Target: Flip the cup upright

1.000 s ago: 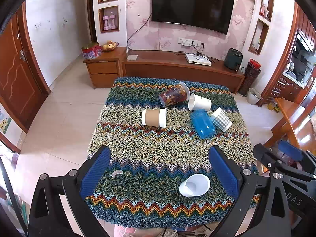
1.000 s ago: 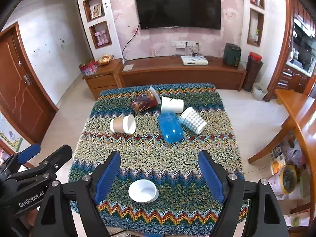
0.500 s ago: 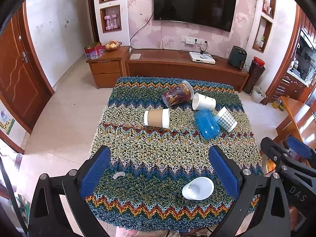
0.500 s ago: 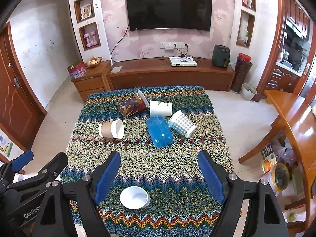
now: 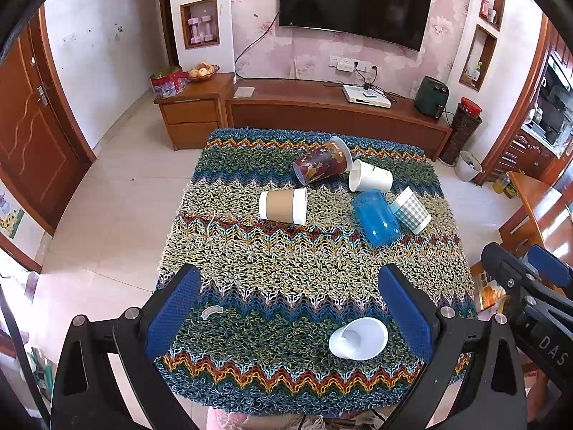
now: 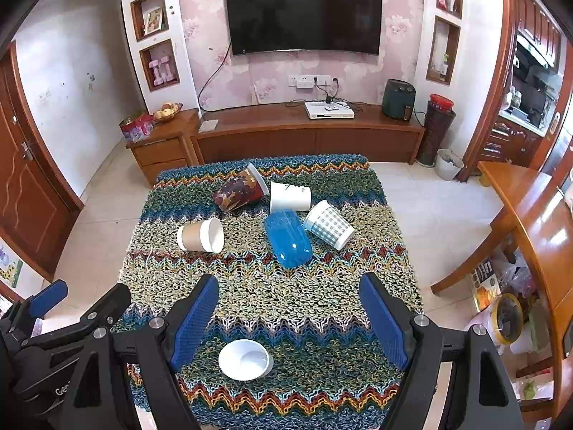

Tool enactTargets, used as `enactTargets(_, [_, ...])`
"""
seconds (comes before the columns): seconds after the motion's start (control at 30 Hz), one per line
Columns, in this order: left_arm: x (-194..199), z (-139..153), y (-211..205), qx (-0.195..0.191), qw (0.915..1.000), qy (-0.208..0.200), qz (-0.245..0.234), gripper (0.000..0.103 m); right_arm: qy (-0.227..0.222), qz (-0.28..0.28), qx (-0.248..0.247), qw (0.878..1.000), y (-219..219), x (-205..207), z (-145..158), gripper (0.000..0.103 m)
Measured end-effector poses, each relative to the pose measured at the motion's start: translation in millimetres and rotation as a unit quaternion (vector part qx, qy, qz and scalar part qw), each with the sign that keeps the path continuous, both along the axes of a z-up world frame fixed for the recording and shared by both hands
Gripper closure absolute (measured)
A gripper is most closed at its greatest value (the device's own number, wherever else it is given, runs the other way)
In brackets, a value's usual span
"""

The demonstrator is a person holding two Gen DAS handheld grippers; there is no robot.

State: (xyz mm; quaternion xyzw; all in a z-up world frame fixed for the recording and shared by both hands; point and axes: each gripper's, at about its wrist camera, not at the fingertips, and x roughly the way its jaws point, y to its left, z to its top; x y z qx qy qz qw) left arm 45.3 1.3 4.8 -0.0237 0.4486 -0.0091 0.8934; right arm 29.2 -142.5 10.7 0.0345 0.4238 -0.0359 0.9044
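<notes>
Several cups lie on their sides on a knitted zigzag cloth (image 5: 286, 272): a brown-sleeved paper cup (image 5: 283, 206) (image 6: 200, 235), a dark patterned cup (image 5: 322, 165) (image 6: 240, 192), a white cup (image 5: 370, 178) (image 6: 290, 196), a blue plastic cup (image 5: 376, 217) (image 6: 288, 238) and a checked cup (image 5: 411, 209) (image 6: 329, 224). A white cup (image 5: 358, 338) (image 6: 244, 359) stands near the front edge with its mouth up. My left gripper (image 5: 290, 313) is open and empty above the front of the table. My right gripper (image 6: 288, 317) is open and empty, the white cup below it.
A small clear plastic scrap (image 5: 212, 311) lies on the cloth at the front left. A wooden TV cabinet (image 6: 308, 136) stands behind the table. A wooden table (image 6: 530, 222) is at the right. Tiled floor (image 5: 107, 222) surrounds the table.
Both grippers have risen and drawn back from the table, so the cups look smaller and farther. Both stay open. No cup has moved.
</notes>
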Motion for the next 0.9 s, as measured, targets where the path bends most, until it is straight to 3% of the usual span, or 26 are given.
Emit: enactTargets(0.9, [-0.3, 0.1, -3.4, 0.02, 0.9998, -0.001, 0.0, 0.003, -0.007, -0.007, 0.001, 1.0, -1.8, 0.3, -0.2, 0.022])
